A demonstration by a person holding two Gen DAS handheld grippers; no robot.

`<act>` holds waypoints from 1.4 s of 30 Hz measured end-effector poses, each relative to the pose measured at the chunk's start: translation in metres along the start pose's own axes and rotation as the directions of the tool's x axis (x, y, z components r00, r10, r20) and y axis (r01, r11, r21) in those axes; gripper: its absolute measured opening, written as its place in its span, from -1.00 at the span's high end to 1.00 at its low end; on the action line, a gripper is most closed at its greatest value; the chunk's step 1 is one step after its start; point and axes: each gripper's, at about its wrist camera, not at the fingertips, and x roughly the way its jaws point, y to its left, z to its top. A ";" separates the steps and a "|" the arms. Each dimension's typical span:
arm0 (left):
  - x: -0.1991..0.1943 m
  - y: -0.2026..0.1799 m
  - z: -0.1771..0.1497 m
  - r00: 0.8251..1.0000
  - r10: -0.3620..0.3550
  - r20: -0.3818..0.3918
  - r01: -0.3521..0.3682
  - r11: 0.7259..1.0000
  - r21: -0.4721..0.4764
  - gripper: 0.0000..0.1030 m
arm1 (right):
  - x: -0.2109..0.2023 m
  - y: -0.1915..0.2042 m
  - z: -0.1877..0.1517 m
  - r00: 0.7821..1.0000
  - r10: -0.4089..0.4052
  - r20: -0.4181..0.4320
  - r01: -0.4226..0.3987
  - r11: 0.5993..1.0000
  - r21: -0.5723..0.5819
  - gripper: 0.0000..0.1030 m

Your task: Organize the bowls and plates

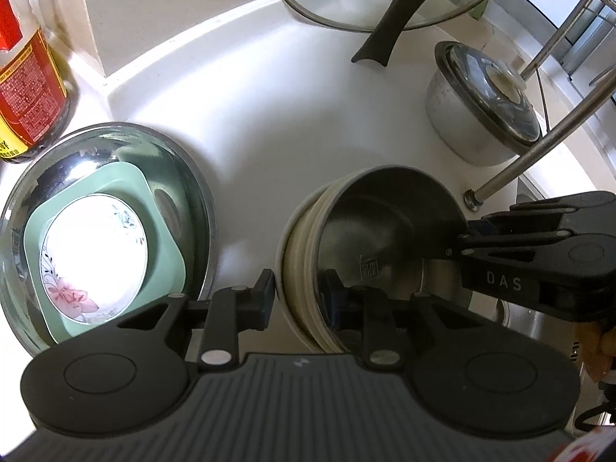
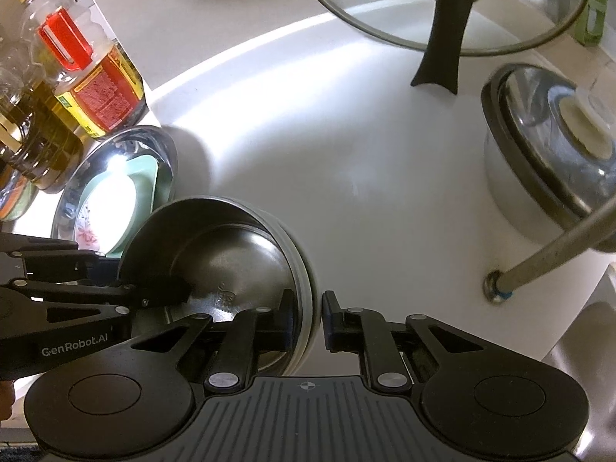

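Observation:
A steel bowl [image 1: 389,227] sits nested in a stack of cream bowls [image 1: 298,254] on the white counter. My left gripper [image 1: 298,296] is shut on the stack's near rim, one finger outside the cream wall and the other inside the steel bowl. My right gripper [image 1: 460,244] reaches in from the right and clamps the opposite rim. In the right wrist view that gripper [image 2: 308,315] pinches the rim of the steel bowl [image 2: 231,254] and its white outer bowl [image 2: 308,281], while the left gripper [image 2: 169,292] holds the far side. To the left, a floral plate [image 1: 92,254] lies on a green square plate [image 1: 165,211] in a large steel basin [image 1: 200,208].
A glass lid with a black handle [image 1: 389,27] leans at the back. A small lidded pot [image 1: 481,104] stands at the right beside a metal rack leg [image 1: 539,146]. Oil bottles [image 2: 96,77] stand at the far left. A sink edge [image 2: 577,346] shows at the right.

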 end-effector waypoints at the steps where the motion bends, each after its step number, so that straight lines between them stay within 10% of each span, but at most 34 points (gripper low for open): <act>1: -0.001 0.000 0.001 1.000 0.001 0.003 -0.001 1.000 -0.001 0.54 | -0.001 0.001 0.001 1.000 -0.001 0.003 0.001 1.000 -0.005 0.72; 42: -0.077 0.083 0.021 0.978 0.147 0.150 -0.114 0.970 -0.213 0.54 | -0.004 0.106 0.090 0.996 0.070 0.054 -0.053 0.960 -0.275 0.74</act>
